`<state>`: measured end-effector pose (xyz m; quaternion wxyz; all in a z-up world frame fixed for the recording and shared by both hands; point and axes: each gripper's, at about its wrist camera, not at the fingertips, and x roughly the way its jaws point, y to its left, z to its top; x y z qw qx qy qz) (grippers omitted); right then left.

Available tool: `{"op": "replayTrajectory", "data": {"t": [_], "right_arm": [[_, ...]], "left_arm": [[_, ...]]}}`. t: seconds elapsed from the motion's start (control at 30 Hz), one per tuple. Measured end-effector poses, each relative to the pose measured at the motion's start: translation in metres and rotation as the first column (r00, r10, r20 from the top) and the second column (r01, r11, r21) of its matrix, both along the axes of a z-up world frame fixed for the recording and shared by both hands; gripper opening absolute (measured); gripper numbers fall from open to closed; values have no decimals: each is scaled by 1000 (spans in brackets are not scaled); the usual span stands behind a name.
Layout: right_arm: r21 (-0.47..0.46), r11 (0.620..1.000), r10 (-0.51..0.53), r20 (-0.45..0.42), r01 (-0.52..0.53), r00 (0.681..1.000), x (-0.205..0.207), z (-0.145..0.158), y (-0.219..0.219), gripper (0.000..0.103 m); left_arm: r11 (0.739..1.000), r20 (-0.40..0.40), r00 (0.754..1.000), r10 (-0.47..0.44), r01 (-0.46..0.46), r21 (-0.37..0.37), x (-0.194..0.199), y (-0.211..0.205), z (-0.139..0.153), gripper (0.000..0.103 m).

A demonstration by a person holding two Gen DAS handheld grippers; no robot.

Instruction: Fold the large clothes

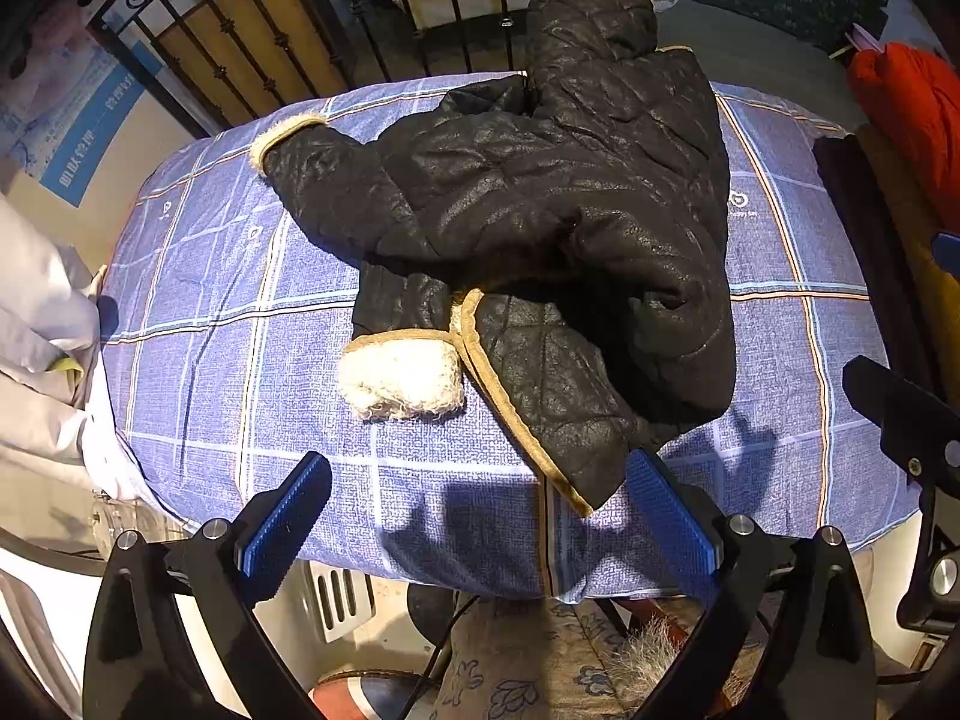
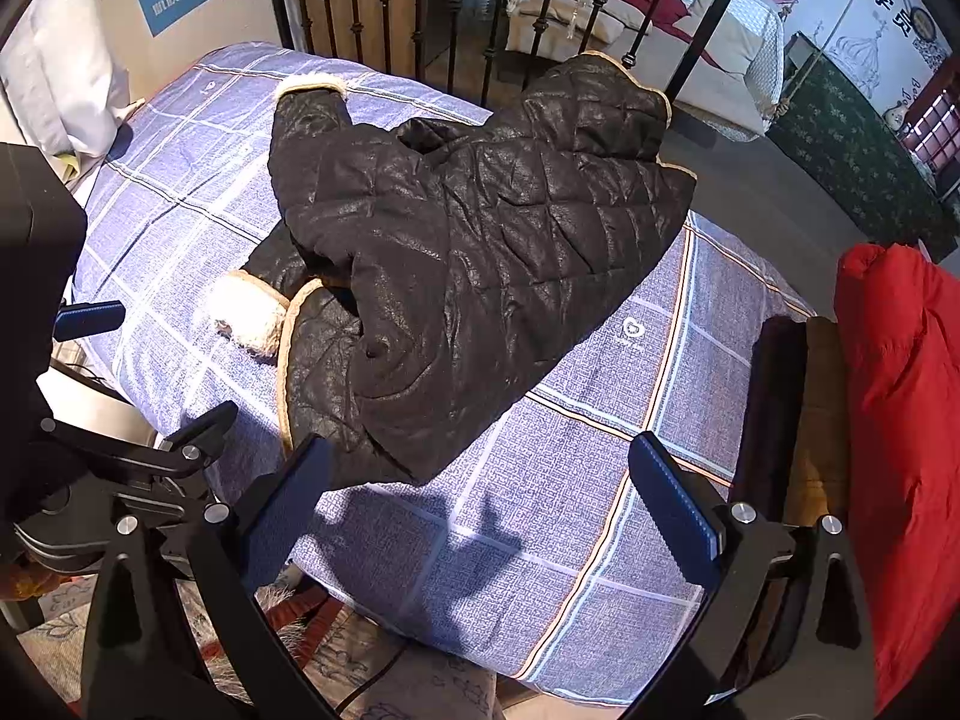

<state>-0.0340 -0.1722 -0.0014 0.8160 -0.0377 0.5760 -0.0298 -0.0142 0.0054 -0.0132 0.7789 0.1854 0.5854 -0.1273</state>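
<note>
A black quilted jacket (image 1: 540,210) with tan trim and white fleece cuffs lies crumpled on the blue plaid tablecloth (image 1: 240,300). One sleeve stretches to the far left, and a fleece cuff (image 1: 402,378) lies near the front. My left gripper (image 1: 480,516) hovers open over the table's near edge, just before the jacket's hem corner, holding nothing. In the right wrist view the jacket (image 2: 480,252) lies ahead and left. My right gripper (image 2: 480,498) is open above bare tablecloth (image 2: 600,450) near the hem, empty. The left gripper's body (image 2: 90,480) shows at the left.
A black iron railing (image 1: 270,42) stands behind the table. A red garment (image 2: 900,420) and dark folded clothes (image 2: 798,408) are stacked to the right. White fabric (image 1: 42,360) lies at the left edge. Patterned floor covering (image 1: 540,660) shows below the table's front edge.
</note>
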Motion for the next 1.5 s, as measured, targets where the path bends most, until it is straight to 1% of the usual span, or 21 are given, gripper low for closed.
{"op": "replayTrajectory", "data": {"t": [0.67,0.77,0.9,0.97,1.03,1.13,1.2,1.27,1.33,1.37,1.4,1.43,1.47,1.5], "right_arm": [[0,1000,1,0,-1,1000,1,0,-1,98],[1,1000,6,-1,-6,1000,0,-1,-1,98],[8,998,54,35,-54,998,7,5,5,98],[23,995,95,33,-96,995,20,4,11,98],[48,987,153,28,-154,988,42,-2,24,98],[59,963,263,17,-263,965,84,-19,58,98],[39,945,324,-3,-324,946,114,-35,84,98],[0,925,380,-35,-380,924,142,-56,108,98],[-79,902,419,-84,-425,904,173,-90,137,98],[-116,891,424,-129,-438,897,187,-111,149,98],[-133,887,421,-163,-442,893,194,-126,154,98],[-148,882,413,-214,-448,885,203,-147,158,97],[-158,879,407,-245,-450,880,209,-160,160,89],[-187,878,388,-260,-441,884,213,-171,156,59]], "left_arm": [[1000,-6,1000,3,-3,3,1,-1,-3,97],[1000,-9,1000,17,-17,0,4,2,-6,97],[996,-27,996,89,-89,-6,12,22,-13,97],[990,-35,990,139,-139,-12,19,37,-16,97],[978,-37,978,206,-206,-16,23,61,-21,97],[959,-32,959,281,-282,-11,25,94,-27,97],[948,-32,948,316,-317,-8,21,115,-31,97],[938,-43,937,347,-347,-5,14,135,-36,97],[930,-62,928,366,-367,2,7,148,-41,97],[928,-71,926,372,-372,6,5,152,-43,97],[928,-79,925,373,-374,6,3,156,-46,97],[929,-85,926,368,-369,5,2,159,-47,97],[932,-88,929,360,-361,4,1,159,-48,97],[936,-89,932,351,-353,1,3,159,-48,97]]}}
